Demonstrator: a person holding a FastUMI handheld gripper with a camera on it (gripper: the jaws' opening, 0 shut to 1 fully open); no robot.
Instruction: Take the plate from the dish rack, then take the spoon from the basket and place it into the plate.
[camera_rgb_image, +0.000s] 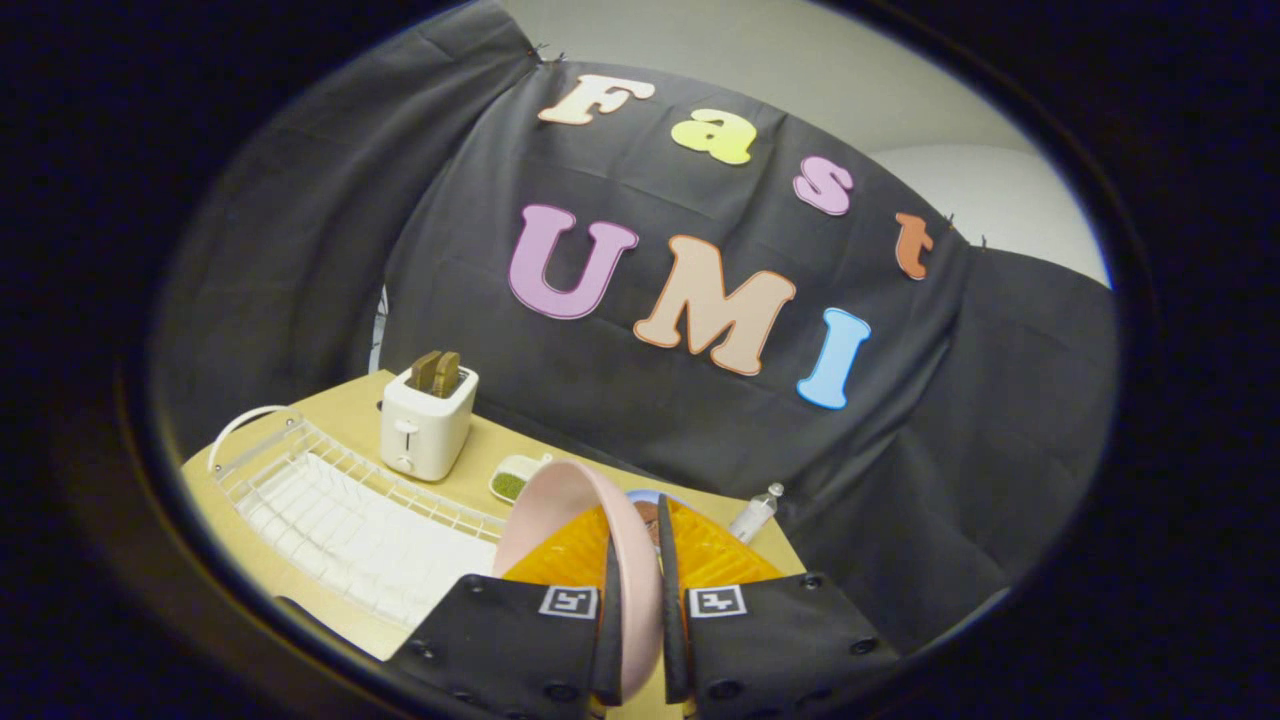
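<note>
My gripper (634, 590) is shut on the rim of a pink plate (560, 510), which stands on edge between the two fingers and is lifted above the table. To the left lies the white wire dish rack (340, 510), with nothing standing in it. Behind the plate sits an orange basket (715, 550), partly hidden by the plate and the fingers. The spoon is hidden from me.
A white toaster (427, 422) with two brown slices stands on the wooden table (355, 405) beyond the rack. A small white dish of green bits (513, 483) lies beside it. A small clear bottle (755, 512) stands past the basket by the black cloth wall.
</note>
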